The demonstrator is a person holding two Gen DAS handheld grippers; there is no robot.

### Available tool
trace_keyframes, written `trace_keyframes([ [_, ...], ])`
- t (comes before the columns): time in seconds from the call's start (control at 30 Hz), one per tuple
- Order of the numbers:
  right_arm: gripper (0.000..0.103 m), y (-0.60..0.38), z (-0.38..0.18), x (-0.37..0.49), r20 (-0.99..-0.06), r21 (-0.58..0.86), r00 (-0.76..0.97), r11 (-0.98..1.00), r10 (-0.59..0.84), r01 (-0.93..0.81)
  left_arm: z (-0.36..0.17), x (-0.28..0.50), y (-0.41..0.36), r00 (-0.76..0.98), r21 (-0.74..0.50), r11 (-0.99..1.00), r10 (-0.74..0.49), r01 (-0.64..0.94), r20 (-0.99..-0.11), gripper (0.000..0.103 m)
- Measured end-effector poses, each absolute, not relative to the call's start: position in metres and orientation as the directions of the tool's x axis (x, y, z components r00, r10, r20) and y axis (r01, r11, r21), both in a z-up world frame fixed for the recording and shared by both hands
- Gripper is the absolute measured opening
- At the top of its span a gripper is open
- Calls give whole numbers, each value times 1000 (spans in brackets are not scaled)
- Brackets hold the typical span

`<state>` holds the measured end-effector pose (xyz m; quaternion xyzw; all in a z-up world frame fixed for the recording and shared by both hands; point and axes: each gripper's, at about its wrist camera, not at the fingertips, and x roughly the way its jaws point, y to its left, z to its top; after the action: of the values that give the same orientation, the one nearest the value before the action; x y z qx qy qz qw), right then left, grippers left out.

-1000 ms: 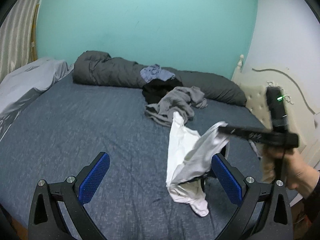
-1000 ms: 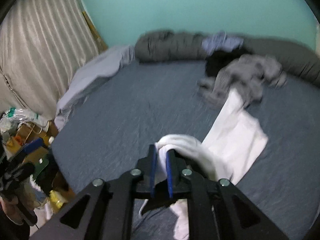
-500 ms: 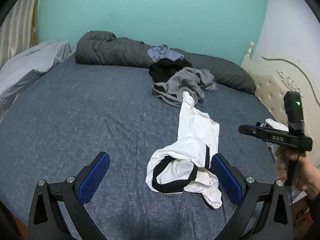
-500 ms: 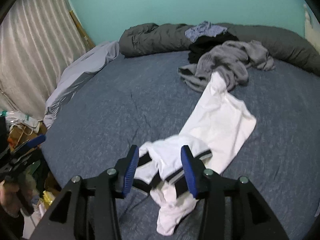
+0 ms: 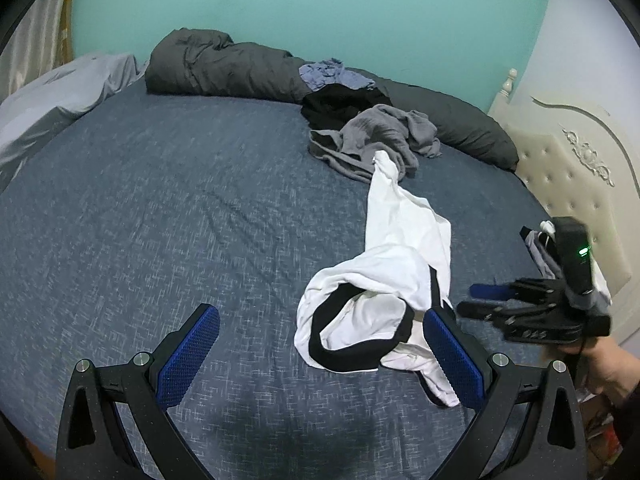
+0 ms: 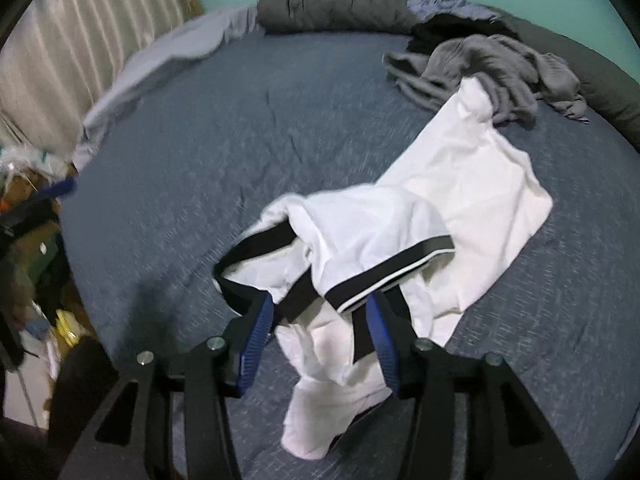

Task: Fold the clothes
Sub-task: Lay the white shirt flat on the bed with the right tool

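A white garment with black trim (image 5: 384, 280) lies crumpled on the blue bed sheet (image 5: 180, 208); its far end touches a grey clothes heap (image 5: 376, 140). In the right wrist view the same white garment (image 6: 400, 232) spreads just ahead of the fingers. My left gripper (image 5: 320, 348) hovers open over the sheet, its right pad beside the black collar, holding nothing. My right gripper (image 6: 320, 336) is open just above the garment's black band, gripping nothing. From the left wrist view, the right gripper (image 5: 492, 300) sits at the right, held by a hand.
A dark grey rolled duvet (image 5: 240, 68) lines the far edge by the teal wall. Black and blue clothes (image 5: 340, 92) lie beside the grey heap. A cream headboard (image 5: 568, 168) stands at right. Light grey bedding (image 5: 52, 96) and a curtain (image 6: 80, 40) are at left; clutter sits beyond the bed edge.
One second ago my right gripper was shut on the white garment, holding it up. It opened, the garment dropped onto the sheet, and the gripper has come lower over it.
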<state>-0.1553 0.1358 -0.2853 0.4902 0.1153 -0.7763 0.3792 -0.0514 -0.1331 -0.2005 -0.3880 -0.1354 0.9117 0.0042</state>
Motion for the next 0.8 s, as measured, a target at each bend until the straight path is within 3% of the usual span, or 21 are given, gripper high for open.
trace_keyframes([
  [0.13, 46, 127, -308, -166, -869, 180, -217, -694, -444, 697, -209, -57, -140, -689, -239, -965, 99, 110, -718, 103],
  [0.17, 35, 125, -314, -169, -874, 177, -213, -696, -436, 696, -211, -59, -142, -687, -238, -964, 96, 115, -721, 103],
  [0.33, 6, 120, -320, -190, -876, 166, -236, -724, -420, 670, -222, -67, -151, -677, -235, -963, 86, 131, -731, 103],
  [0.7, 4, 124, -268, -260, -798, 173, -414, -824, -438, 539, -242, -78, -150, -659, -256, -958, 108, 132, -744, 103],
  [0.8, 10, 128, -268, -282, -826, 189, -402, -866, -395, 463, -246, -80, -152, -656, -263, -955, 111, 138, -746, 103],
])
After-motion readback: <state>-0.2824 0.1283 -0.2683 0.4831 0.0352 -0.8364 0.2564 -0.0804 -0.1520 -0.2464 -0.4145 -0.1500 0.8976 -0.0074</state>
